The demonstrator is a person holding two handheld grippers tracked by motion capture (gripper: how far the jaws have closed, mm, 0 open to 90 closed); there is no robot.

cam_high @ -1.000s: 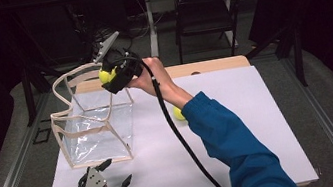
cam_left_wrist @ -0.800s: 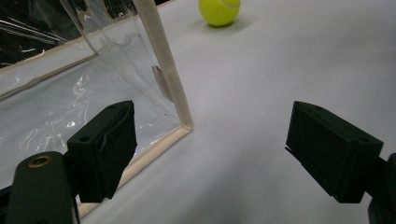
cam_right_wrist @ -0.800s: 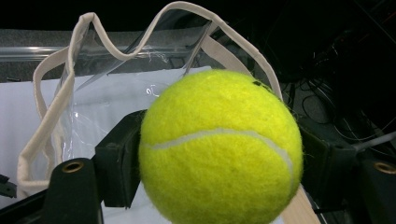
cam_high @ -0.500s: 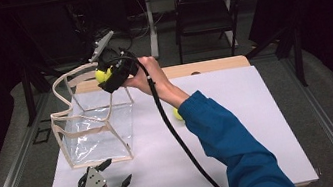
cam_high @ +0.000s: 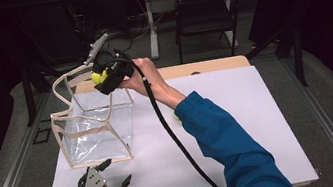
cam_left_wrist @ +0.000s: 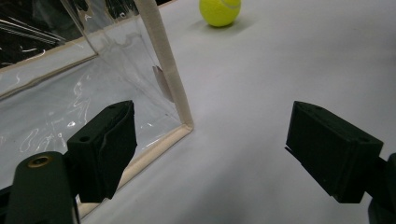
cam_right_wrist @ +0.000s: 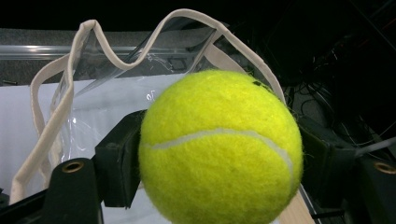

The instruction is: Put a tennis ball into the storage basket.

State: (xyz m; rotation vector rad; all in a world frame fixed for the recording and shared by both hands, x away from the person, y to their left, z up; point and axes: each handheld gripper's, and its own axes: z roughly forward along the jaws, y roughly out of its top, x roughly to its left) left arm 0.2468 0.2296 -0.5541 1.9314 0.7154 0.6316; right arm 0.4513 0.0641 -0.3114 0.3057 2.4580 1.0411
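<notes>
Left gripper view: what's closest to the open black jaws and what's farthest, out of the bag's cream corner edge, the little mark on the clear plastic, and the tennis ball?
1. Cream corner edge of the clear bag, just ahead, left of middle.
2. Little mark on the clear plastic, slightly farther, behind that edge.
3. Tennis ball, far off at the top, on the white table.

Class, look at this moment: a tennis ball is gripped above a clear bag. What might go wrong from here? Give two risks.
1. The right claw holds the tennis ball over the far rim of the clear bag, not its middle. Released here, the ball may strike the floppy handles and bounce out.
2. The left claw is open beside the bag's corner, not steadying it, so the soft bag may tip or slide when hit.
</notes>
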